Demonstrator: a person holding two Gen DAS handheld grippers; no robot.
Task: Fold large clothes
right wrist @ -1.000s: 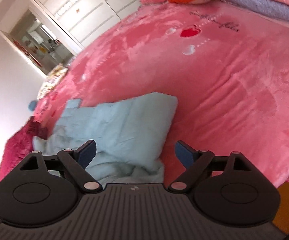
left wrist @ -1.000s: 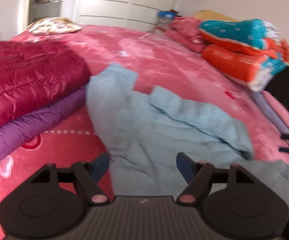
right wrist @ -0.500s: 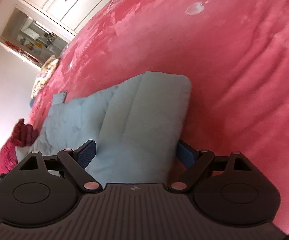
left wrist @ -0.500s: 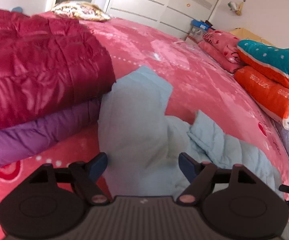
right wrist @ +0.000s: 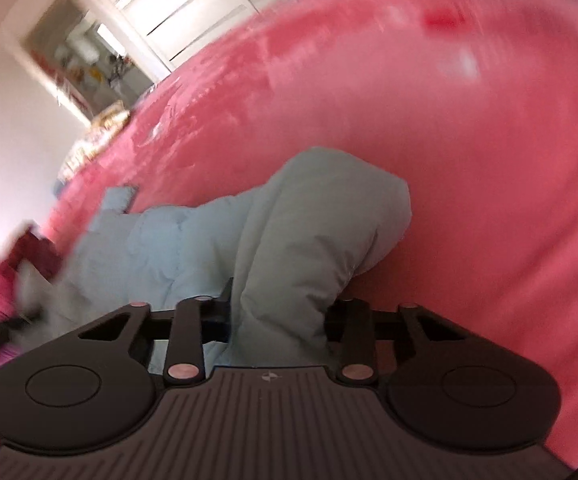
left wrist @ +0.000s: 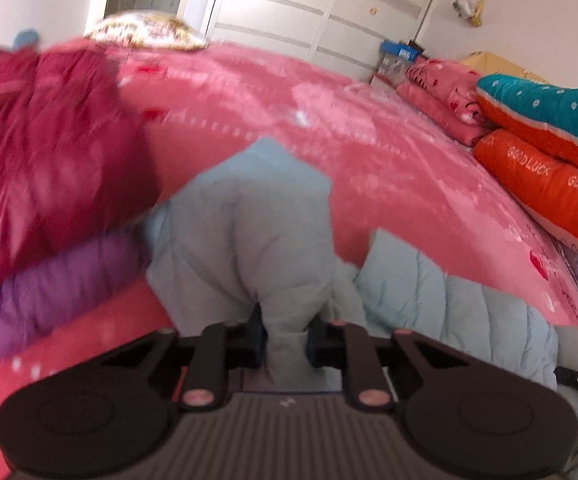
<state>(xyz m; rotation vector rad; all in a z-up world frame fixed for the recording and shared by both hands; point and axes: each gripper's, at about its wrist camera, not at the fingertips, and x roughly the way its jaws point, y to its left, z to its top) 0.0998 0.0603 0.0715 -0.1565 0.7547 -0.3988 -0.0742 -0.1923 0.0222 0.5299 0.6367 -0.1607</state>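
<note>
In the left wrist view, a dark red quilt [left wrist: 45, 152] is lying at the left of the frame on a purple quilt [left wrist: 45, 300], both on the pink bed cover [left wrist: 389, 152]. In the lower centre the left gripper [left wrist: 285, 340] is clenching a bunched fold of the light blue padded jacket [left wrist: 257, 216], which is spreading toward the lower right. An orange and teal bedding stack [left wrist: 549, 148] is sitting at the right edge. In the right wrist view, the jacket [right wrist: 281, 240] is lying from the left to the centre, and the right gripper [right wrist: 279, 320] is grasping its thick fold at the lower centre; the pink cover [right wrist: 489, 160] is filling the right side
</note>
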